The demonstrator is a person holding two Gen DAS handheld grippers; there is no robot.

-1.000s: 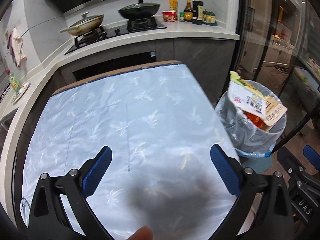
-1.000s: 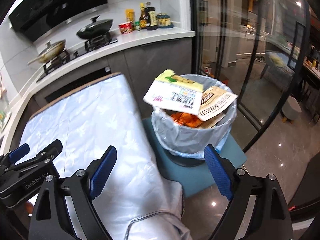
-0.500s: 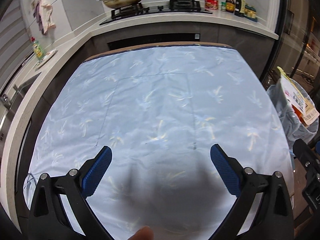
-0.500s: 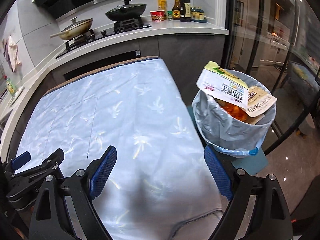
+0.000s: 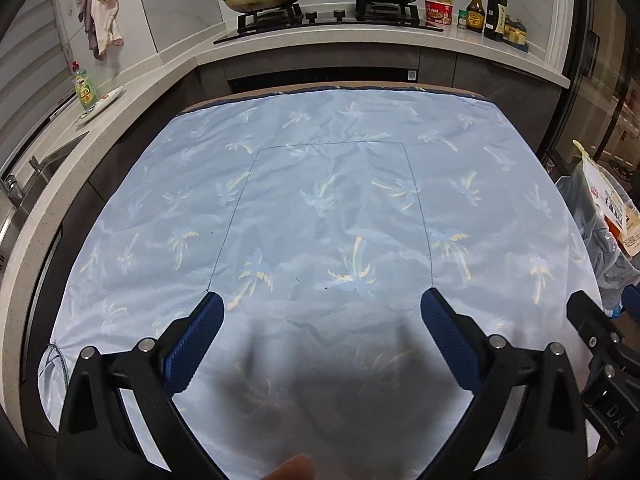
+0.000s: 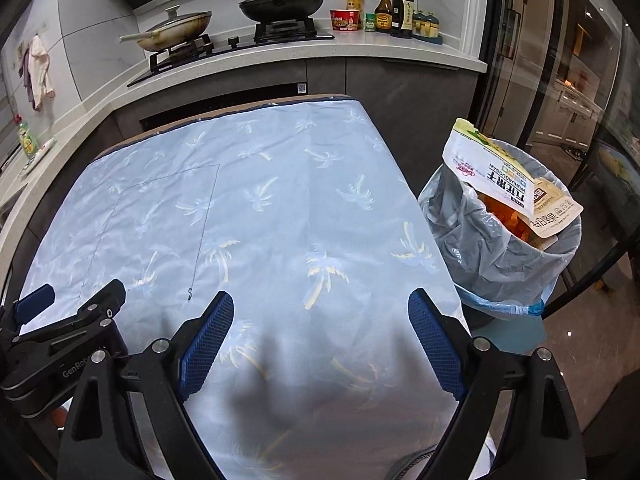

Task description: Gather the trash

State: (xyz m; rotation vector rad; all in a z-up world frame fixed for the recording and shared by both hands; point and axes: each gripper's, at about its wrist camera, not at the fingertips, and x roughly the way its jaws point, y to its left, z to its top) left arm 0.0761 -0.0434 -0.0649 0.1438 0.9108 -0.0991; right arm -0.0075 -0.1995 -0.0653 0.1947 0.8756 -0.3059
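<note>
Pale blue cloth (image 5: 320, 208) printed with palm trees covers the tabletop, with no litter on it. Left gripper (image 5: 318, 308) and right gripper (image 6: 320, 308) hang above it, jaws spread wide, both empty. Beside the tabletop's right edge, the lined trash bin (image 6: 500, 248) is overfull; a white snack pouch (image 6: 492, 168) reading "WUHUAGUOGAN" juts out and could topple if another piece is pushed in.

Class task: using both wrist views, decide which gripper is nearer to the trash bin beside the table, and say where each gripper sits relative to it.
Right. The right gripper hovers over the table's bin-side part, with the trash bin just beyond that edge. The left gripper hovers farther along the table, with the right gripper between it and the bin.
</note>
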